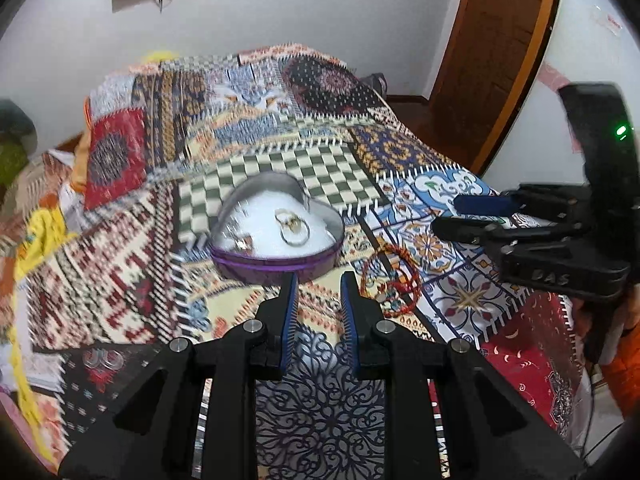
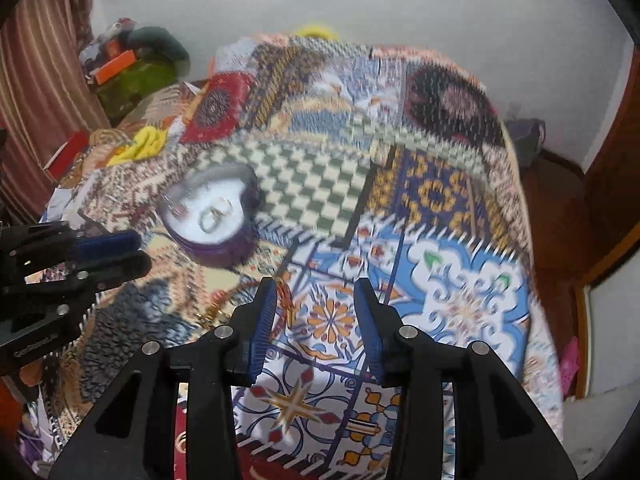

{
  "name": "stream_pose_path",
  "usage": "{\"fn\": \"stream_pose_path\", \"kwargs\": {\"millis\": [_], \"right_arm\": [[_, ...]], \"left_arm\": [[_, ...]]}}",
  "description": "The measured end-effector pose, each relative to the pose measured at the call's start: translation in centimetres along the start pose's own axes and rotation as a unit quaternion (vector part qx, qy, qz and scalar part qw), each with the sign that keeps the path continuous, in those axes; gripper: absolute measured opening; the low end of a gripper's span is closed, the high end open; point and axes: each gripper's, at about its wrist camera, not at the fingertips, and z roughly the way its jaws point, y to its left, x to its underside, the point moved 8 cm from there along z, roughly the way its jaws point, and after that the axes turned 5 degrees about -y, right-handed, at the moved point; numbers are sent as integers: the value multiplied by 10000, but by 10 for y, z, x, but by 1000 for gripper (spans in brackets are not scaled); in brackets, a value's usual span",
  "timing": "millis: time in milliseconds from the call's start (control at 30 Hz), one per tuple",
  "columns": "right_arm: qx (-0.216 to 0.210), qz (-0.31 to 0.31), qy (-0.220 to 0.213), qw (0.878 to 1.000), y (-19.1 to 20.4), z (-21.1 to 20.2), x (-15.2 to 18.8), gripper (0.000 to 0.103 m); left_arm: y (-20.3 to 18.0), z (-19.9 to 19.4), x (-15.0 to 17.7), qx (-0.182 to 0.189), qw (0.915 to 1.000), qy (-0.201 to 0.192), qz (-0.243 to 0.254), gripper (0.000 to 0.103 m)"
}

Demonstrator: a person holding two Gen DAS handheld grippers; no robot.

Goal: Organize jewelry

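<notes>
While both the left gripper and right gripper gape empty above the bed, rings lie in the heart-shaped box beside a red bracelet.

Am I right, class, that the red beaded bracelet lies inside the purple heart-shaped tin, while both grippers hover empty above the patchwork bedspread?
Not quite. The red beaded bracelet lies on the patchwork bedspread, beside the purple heart-shaped tin, as the left wrist view shows. The left gripper and right gripper do hover empty.
</notes>
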Motion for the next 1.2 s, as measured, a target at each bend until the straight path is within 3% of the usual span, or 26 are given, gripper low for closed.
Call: {"fn": "stream_pose_path", "kwargs": {"millis": [100, 300, 633, 700, 767, 900, 1200], "right_arm": [[-59, 20, 258, 9996, 1, 20, 12, 36], [-19, -266, 445, 9987, 10, 40, 16, 36], [34, -514, 310, 9982, 14, 47, 14, 36], [-6, -575, 290, 9979, 17, 47, 14, 26], [-13, -699, 301, 9971, 23, 47, 15, 8], [-95, -768, 264, 9966, 33, 42, 16, 7], [-254, -583, -337, 9974, 39, -9, 3, 7]], "left_arm": [[3, 10, 11, 136, 9995, 198, -212, 20], [5, 16, 23, 14, 9994, 309, -162, 20], [11, 15, 29, -48, 9992, 314, -227, 20], [10, 14, 30, -49, 9992, 322, -240, 20], [8, 11, 31, -61, 9992, 318, -225, 20], [5, 6, 32, -83, 9993, 313, -197, 20], [-1, 1, 31, -155, 9993, 332, -110, 20]]}}
